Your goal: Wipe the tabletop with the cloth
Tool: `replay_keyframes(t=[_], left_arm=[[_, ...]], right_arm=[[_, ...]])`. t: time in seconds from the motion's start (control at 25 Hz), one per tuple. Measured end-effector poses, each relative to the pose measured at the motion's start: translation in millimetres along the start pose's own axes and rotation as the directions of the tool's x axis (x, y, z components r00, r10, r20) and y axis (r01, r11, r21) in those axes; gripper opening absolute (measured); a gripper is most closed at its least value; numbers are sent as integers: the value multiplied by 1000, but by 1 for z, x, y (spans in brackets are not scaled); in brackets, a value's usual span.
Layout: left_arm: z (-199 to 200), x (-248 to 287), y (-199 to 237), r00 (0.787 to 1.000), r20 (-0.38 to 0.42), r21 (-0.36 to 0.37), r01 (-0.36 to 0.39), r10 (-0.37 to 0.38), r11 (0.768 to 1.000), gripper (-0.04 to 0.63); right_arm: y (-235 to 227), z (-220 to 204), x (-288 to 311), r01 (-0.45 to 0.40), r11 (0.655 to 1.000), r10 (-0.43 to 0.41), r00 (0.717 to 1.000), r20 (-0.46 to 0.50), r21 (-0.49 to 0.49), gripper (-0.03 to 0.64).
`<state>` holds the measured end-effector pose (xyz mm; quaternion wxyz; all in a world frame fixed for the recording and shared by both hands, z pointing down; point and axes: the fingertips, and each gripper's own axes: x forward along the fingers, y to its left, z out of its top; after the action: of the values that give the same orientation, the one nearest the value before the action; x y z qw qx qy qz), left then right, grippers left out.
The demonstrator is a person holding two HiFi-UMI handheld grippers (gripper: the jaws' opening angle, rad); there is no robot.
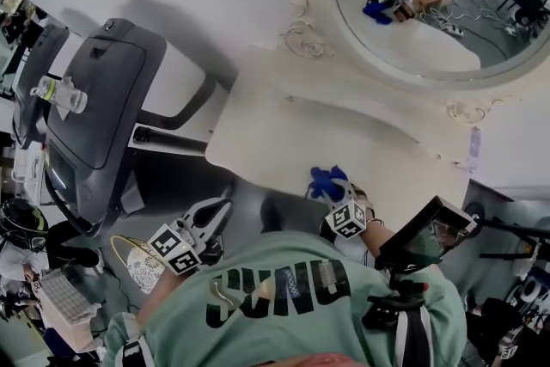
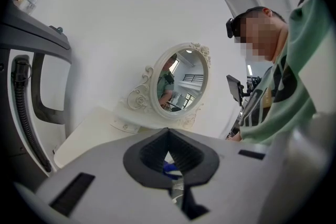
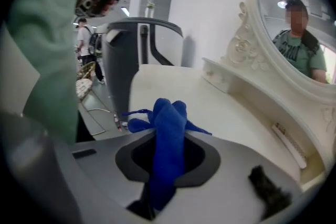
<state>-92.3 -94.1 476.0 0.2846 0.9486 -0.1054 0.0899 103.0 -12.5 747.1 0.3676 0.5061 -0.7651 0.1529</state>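
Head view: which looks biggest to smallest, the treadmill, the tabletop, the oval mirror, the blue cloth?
1. tabletop
2. treadmill and mirror, about alike; the mirror runs off frame, so they are left unranked
3. blue cloth, clearly smallest

head camera looks steeply down on the table (image 1: 284, 133); both gripper cameras look across it from low down; all three catch the mirror (image 1: 404, 39).

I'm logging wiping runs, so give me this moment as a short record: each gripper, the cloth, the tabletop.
right gripper: shut on the blue cloth
left gripper: shut, nothing between its jaws, off the table near its left corner
blue cloth: bunched, over the tabletop's near edge; contact unclear
tabletop: white, below an oval mirror
nearby: treadmill left of the table
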Motion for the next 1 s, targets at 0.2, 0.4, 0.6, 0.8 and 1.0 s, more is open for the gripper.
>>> replay_keyframes(t=[0.2, 0.4, 0.6, 0.8, 1.0], left_arm=[[0, 16, -8, 1000, -11, 9, 24, -24, 1000, -3], [-2, 22, -17, 999, -20, 13, 28, -28, 1000, -2], [-5, 19, -15, 1000, -27, 9, 9, -9, 1000, -3], [-8, 16, -14, 999, -37, 6, -4, 4, 1000, -2], [-7, 15, -9, 999, -41, 5, -9, 9, 1000, -2]], right_arm=[[47, -4, -13, -99, 995, 99, 995, 32, -6, 66], [8, -8, -11, -82, 994, 77, 995, 68, 72, 67], [-179, -27, -5, 284, 890, -308, 951, 11, 357, 67], [-261, -47, 6, 447, 817, -438, 892, -112, 363, 67], [-270, -50, 15, 458, 786, -442, 886, -140, 415, 67]])
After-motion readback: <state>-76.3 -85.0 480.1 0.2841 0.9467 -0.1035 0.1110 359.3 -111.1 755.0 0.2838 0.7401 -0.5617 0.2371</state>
